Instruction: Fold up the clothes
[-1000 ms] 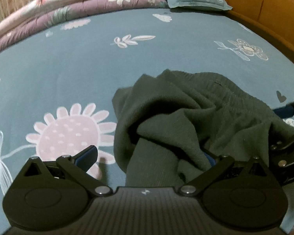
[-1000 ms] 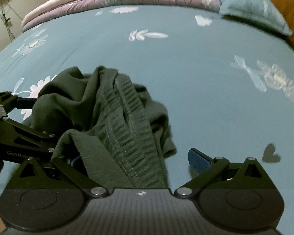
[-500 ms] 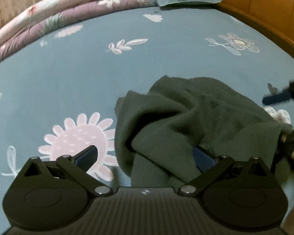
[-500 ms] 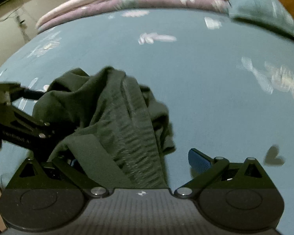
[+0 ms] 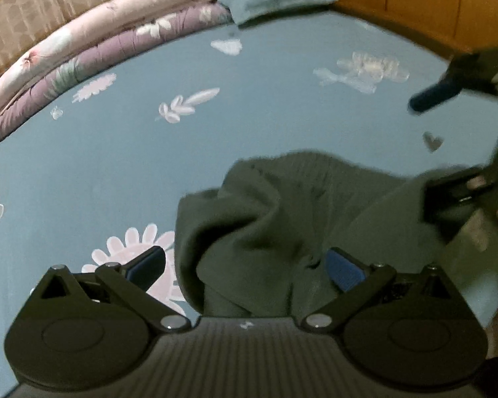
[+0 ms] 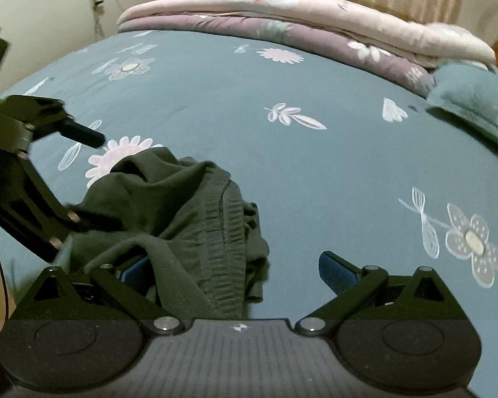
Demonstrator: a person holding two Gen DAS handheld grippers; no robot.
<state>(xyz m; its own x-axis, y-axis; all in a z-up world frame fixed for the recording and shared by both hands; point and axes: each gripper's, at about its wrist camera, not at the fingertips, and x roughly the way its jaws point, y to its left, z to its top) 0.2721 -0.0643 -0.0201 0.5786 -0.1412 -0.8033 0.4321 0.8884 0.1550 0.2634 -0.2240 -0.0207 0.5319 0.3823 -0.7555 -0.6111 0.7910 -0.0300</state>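
- Left gripper [image 5: 245, 265]: matte black body, ribbed grey centre panel carrying a small white mark, two round housings.
- Linkage arms black, with silver screw heads at the pivots.
- Finger pads [image 5: 345, 267] blue and textured.
- Right gripper [image 6: 234, 267]: same black build, same ribbed panel, same blue pads [image 6: 335, 270].

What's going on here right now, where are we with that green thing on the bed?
A person is working two handheld grippers over a dark green garment bunched on the blue floral bedsheet. Both the left gripper and the right gripper are open, with cloth lying between their fingers. Nothing is folded yet; the garment is a crumpled heap.
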